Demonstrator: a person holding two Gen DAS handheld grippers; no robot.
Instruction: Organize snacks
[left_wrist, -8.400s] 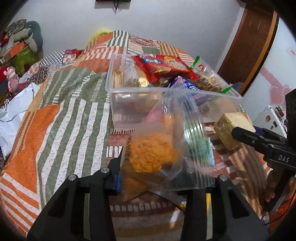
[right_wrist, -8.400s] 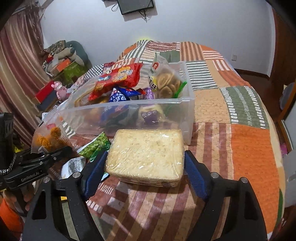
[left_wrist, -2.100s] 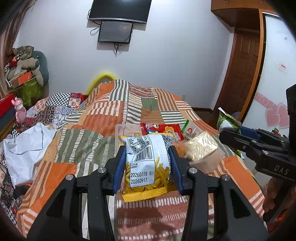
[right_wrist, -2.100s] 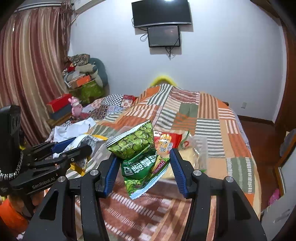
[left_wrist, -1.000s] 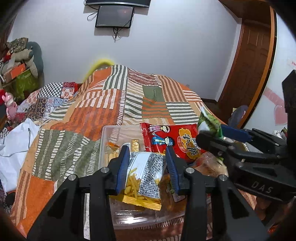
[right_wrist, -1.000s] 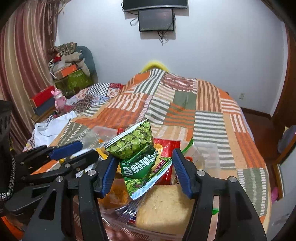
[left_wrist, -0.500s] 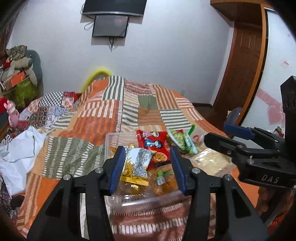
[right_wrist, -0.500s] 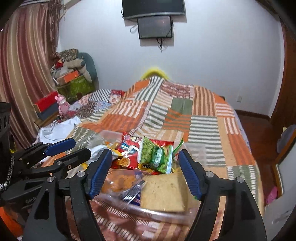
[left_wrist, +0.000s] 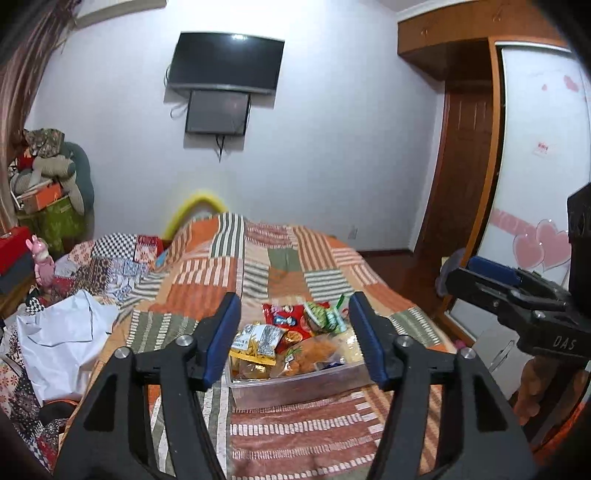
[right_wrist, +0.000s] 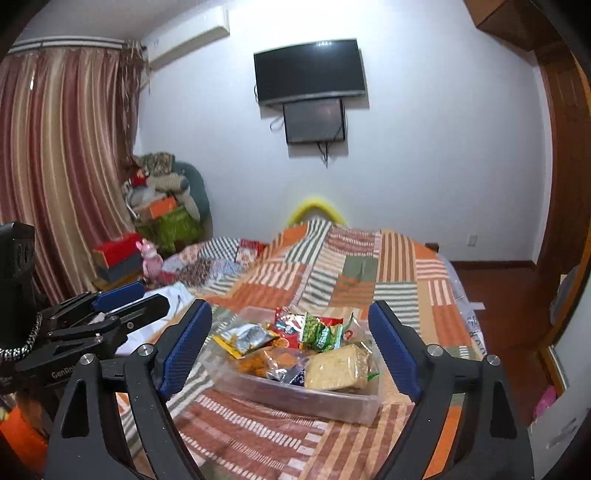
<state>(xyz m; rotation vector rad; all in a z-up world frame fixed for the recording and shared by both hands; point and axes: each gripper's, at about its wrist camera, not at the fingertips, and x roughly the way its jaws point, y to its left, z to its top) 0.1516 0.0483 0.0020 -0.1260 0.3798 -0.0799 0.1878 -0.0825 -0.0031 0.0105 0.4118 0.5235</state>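
Ahead of and below both spread, empty grippers, the left gripper (left_wrist: 293, 336) and right gripper (right_wrist: 290, 345), whose jaws have just been opening, the yellow fries packet (left_wrist: 255, 341) and green pea packet (right_wrist: 319, 336) now lie released in the clear bin (right_wrist: 295, 395), so this drop looks done.

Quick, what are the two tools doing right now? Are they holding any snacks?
Left tool: open, jaws have just been opening, nothing between them.
Right tool: open, jaws have just been opening, holding nothing; the snacks lie in the clear bin.

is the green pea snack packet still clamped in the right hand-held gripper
No, the green pea snack packet lies in the clear plastic bin; right hand-held gripper is open.
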